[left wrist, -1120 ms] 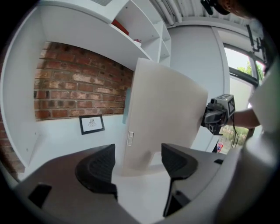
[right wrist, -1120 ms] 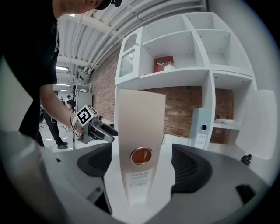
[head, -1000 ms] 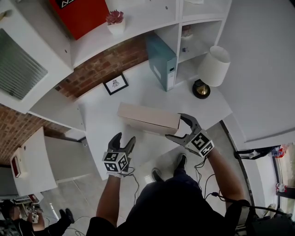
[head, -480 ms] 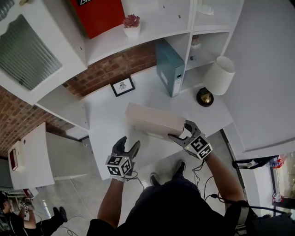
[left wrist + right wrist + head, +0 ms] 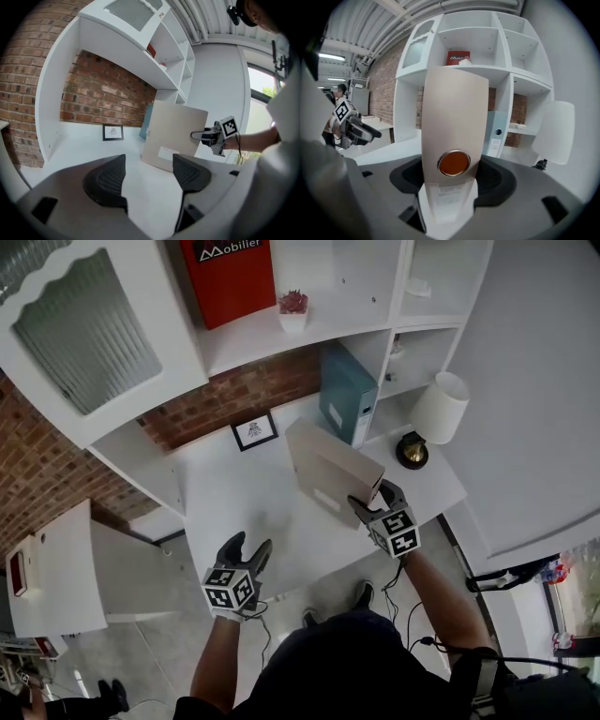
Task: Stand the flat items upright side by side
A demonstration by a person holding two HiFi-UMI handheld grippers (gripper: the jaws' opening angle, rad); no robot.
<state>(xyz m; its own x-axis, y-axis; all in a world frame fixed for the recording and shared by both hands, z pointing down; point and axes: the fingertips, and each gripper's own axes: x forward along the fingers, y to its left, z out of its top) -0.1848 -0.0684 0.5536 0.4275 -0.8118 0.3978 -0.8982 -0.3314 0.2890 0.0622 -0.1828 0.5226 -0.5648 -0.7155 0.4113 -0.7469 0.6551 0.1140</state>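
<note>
A beige binder (image 5: pixel 328 470) stands tilted on its edge on the white desk (image 5: pixel 239 498), its spine with a round orange-backed hole (image 5: pixel 454 163) facing my right gripper (image 5: pixel 373 495). That gripper's jaws have just been closing and now press on the spine from both sides. A teal binder (image 5: pixel 347 395) stands upright just behind it, by the shelf unit. The beige binder (image 5: pixel 173 136) also shows in the left gripper view, with the teal binder (image 5: pixel 144 123) behind it. My left gripper (image 5: pixel 248 545) hovers open at the desk's front edge, apart from both binders and holding nothing.
A white-shaded lamp (image 5: pixel 439 407) stands at the desk's right end. A small framed picture (image 5: pixel 254 430) leans on the brick wall. Shelf compartments rise behind the desk, with a red box (image 5: pixel 230 277) and a small potted plant (image 5: pixel 292 307) above.
The beige binder, lying flat across the desk a second ago, has been swung up onto its edge toward the teal binder by the right gripper. The left gripper stays open near the desk's front edge.
</note>
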